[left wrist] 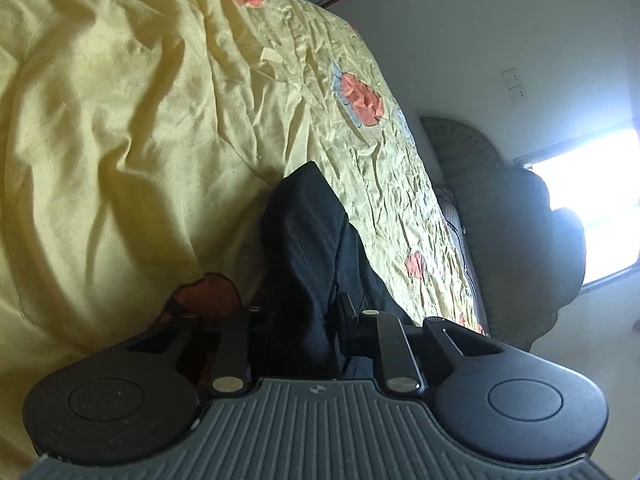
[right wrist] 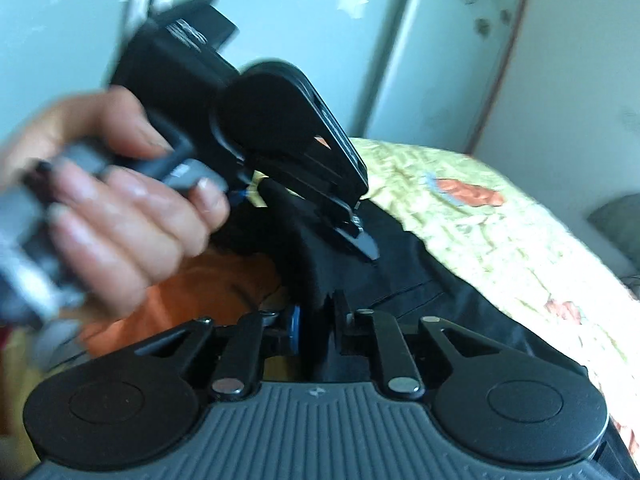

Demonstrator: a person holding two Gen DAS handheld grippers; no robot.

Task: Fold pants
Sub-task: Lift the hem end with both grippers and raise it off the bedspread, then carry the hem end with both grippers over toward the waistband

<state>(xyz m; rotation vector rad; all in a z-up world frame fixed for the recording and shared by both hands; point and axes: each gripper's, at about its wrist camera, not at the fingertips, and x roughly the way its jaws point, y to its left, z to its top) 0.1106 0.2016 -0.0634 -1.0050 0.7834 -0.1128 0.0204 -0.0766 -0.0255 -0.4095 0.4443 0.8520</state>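
Black pants [left wrist: 308,240] are pinched in both the left tongs [left wrist: 300,312] and right tongs [right wrist: 320,312], lifting one edge clear of the bed [left wrist: 120,120] for folding.

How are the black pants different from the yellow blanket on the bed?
The pants are plain black; the blanket is yellow with orange flowers. The pants are bunched and pinched by the left gripper and right gripper; the blanket lies spread across the bed. Both are wrinkled cloth.
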